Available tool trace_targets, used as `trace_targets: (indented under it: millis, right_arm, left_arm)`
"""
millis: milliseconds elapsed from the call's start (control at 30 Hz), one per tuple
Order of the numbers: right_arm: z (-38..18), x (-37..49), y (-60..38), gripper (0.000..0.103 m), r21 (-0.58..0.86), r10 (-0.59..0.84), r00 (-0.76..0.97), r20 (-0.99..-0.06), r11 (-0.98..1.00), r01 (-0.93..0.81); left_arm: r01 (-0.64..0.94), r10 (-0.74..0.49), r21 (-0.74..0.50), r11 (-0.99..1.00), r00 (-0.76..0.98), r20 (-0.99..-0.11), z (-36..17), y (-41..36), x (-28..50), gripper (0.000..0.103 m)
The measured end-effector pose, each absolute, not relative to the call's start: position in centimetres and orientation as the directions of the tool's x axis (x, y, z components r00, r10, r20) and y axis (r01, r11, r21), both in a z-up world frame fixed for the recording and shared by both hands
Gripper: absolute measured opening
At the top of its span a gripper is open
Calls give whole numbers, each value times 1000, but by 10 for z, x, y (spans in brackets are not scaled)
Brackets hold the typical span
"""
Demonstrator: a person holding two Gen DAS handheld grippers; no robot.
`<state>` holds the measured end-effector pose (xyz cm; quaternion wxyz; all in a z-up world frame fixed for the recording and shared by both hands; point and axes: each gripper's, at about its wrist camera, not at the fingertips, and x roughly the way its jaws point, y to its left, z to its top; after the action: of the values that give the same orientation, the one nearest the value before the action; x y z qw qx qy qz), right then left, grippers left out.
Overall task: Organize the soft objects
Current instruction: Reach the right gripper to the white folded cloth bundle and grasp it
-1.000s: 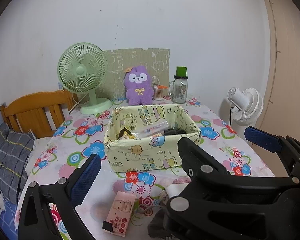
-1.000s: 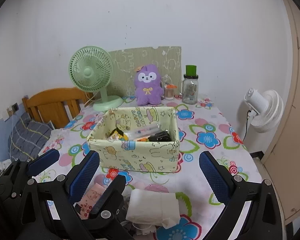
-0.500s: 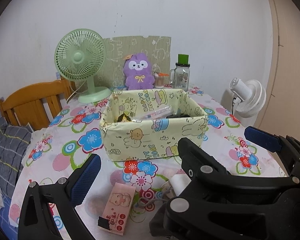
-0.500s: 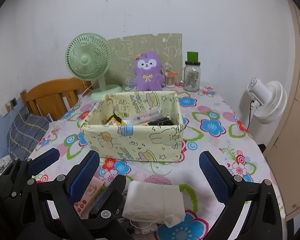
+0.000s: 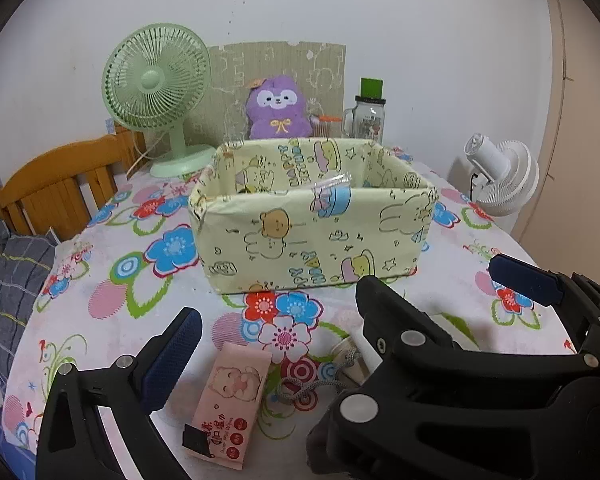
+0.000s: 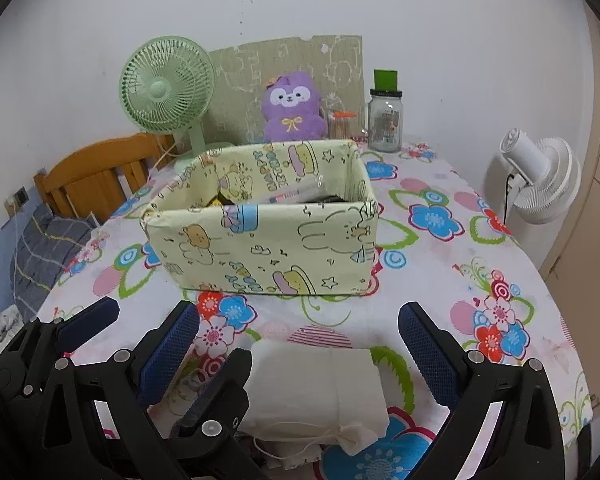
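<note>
We hold both grippers spread wide and empty over the near edge of the table [image 6: 440, 280]: the right gripper [image 6: 298, 354] straddles a folded white cloth bag [image 6: 320, 392], not touching it, and the left gripper [image 5: 340, 312] hangs above a pink wipes pack [image 5: 230, 400]. Both soft things lie at that near edge, in front of the yellow fabric box [image 6: 260, 248] in the table's middle, while a purple plush toy [image 6: 292, 108] sits by the far edge against the wall.
</note>
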<state>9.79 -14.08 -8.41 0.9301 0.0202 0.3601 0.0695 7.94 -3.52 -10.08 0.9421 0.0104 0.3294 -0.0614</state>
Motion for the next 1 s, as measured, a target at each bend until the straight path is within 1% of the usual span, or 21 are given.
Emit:
trace_targets:
  millis: [233,533,800,1000]
  right_arm:
    - [-98,101,-140,101,62,113,715,-690,993,-96]
    - [-115,110,-145,101,70,94,679,-728,996,-63]
    - [-126,113,-146,101,65,84,655,-751,996,-54]
    - [-124,113,-149,101,66,77,656,-750,997,-42]
  left_arm:
    - [128,-112,-23,991,746,-657,-114,-34,82,103]
    - [141,-127,-35,989,721,-681,-125,-33,85,103]
    - [143,-126,-34,989,704,-699,-133,-33,87,103]
    - [136,-119,-30,990,707,-698,-131,-31,85,103]
